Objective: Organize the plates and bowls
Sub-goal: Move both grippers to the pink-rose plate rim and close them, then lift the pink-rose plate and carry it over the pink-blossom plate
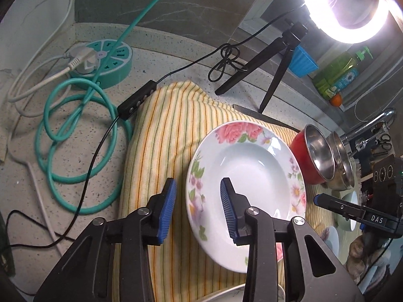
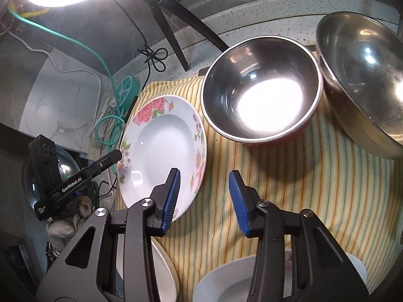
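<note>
Currently, left gripper (image 1: pixel 197 207): jaws are held wide apart; nothing is clamped between the blue pads (image 1: pixel 167 210).
Left gripper position: one finger is seen over the striped cloth (image 1: pixel 161 130), the other over the left rim and well of the floral plate (image 1: pixel 245 188); contact with the plate cannot be told.
Right gripper (image 2: pixel 205 201): jaws are likewise held wide apart, with nothing gripped.
Right gripper position: the left finger is seen over the near right rim of the floral plate (image 2: pixel 161 148), the right finger over bare cloth (image 2: pixel 289 176); touching or hovering cannot be told.
Floral plate: it is laid flat on the striped cloth, between the two grippers, pink roses on its rim, well empty.
Red-sided steel bowl (image 2: pixel 262 95): it is set upright on the cloth, just beside the plate on its right.
Larger steel bowl (image 2: pixel 362 85): it is set just right of the red-sided one, rims close together; it appears tilted.
Other dishes: white plates (image 2: pixel 226 281) are seen at the near edge of the cloth, partly hidden by the right gripper's fingers.
Surroundings: a ring light (image 1: pixel 352 7) on a black tripod (image 1: pixel 274 75) is placed behind the cloth; a teal power strip (image 1: pixel 105 60) with coiled cable (image 1: pixel 75 136) is noted on the counter (image 1: pixel 176 58) to the left.
</note>
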